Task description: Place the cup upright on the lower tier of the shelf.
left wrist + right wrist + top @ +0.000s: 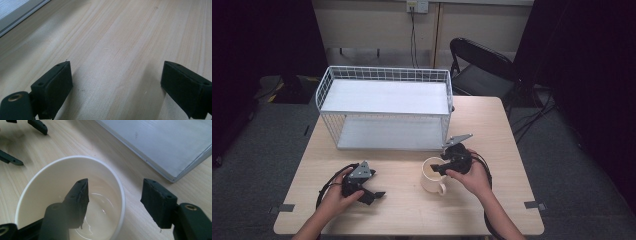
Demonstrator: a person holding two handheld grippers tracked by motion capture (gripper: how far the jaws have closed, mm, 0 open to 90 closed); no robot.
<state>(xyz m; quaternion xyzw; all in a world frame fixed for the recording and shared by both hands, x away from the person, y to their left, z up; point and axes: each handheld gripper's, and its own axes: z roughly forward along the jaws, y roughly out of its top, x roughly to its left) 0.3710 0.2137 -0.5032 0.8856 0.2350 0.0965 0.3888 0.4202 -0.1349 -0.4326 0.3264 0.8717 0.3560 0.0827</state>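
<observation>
From the high view, a pale wooden tabletop (pixel 402 200) carries a white wire basket rack (pixel 384 107) with two flat shelves at its far middle. Near the rack, toward the right, stands a cream mug (pixel 432 175), upright, its handle turned toward the near edge. The right gripper (pixel 443 164), held in the person's right hand (pixel 474 177), is at the mug's right rim. The left gripper (pixel 376 191), held in the left hand (pixel 337 197), rests low on the left side of the tabletop, well apart from the mug.

In the left gripper view, the two black jaws stand wide apart over bare wood, holding nothing. The rack's lower shelf edge (pixel 17 15) crosses the far left corner.

In the right gripper view, the jaws are open and straddle the mug's (pixel 42 185) right wall: one jaw sits inside the mug, the other outside it, beside the rim. Whether either touches the wall cannot be told. The mug looks empty. The rack's grey bottom shelf (pixel 170 142) lies at the far right, and the left gripper's jaw tips (pixel 25 142) show at the far left.
</observation>
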